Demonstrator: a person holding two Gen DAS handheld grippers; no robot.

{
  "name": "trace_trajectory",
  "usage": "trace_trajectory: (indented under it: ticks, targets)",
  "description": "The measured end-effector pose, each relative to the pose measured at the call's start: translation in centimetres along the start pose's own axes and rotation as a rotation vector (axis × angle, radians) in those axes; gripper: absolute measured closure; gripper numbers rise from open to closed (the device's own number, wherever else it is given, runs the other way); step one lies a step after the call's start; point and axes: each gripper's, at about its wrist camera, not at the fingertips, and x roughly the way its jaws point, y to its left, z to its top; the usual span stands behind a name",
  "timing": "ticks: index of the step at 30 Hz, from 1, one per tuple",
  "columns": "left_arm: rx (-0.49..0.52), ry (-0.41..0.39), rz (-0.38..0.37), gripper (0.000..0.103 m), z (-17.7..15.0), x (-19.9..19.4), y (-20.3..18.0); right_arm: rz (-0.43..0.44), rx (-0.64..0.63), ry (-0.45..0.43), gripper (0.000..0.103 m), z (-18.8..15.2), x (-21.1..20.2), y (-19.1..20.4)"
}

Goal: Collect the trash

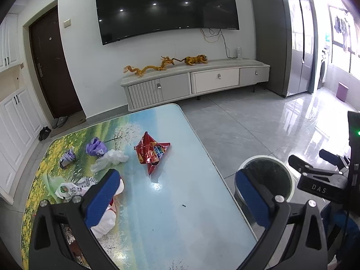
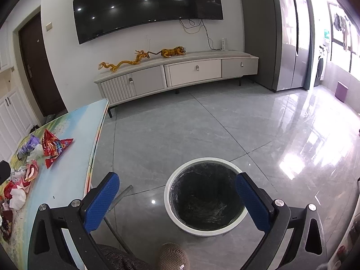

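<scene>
two open grippers, right (image 2: 177, 202) alone over bin (image 2: 205, 230)

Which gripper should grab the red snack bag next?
Probably the left gripper: it is open above the table, facing the red snack bag. The right gripper hangs open over the trash bin.

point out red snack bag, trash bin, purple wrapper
crumpled red foil snack bag (image 1: 153, 151), left wrist view, middle of bag
round white bin with black liner (image 2: 167, 200), right wrist view, left rim
crumpled purple plastic wrapper (image 1: 96, 146), left wrist view, centre

Bright daylight from right windows (image 1: 342, 51), glare streaks on glossy floor (image 2: 310, 139), fisheye-bent dark corners, sharp focus
</scene>
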Motion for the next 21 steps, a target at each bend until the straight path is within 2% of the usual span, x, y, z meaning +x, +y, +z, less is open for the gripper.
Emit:
trace_trajectory:
  ticks: [6,13,21]
  targets:
    - [-0.004,-0.012,-0.024,0.000,-0.8,-1.2,1.5,-0.025,0.016,-0.054,0.000,0.7,-1.7,0.6]
    - [-0.020,-0.078,-0.014,0.000,-2.1,-3.8,4.9,0.001,0.027,-0.076,0.000,1.0,-3.4,2.1]
    - [-0.115,-0.118,-0.026,0.000,-4.3,-6.0,10.2,-0.033,-0.059,-0.100,0.000,1.5,-6.4,6.7]
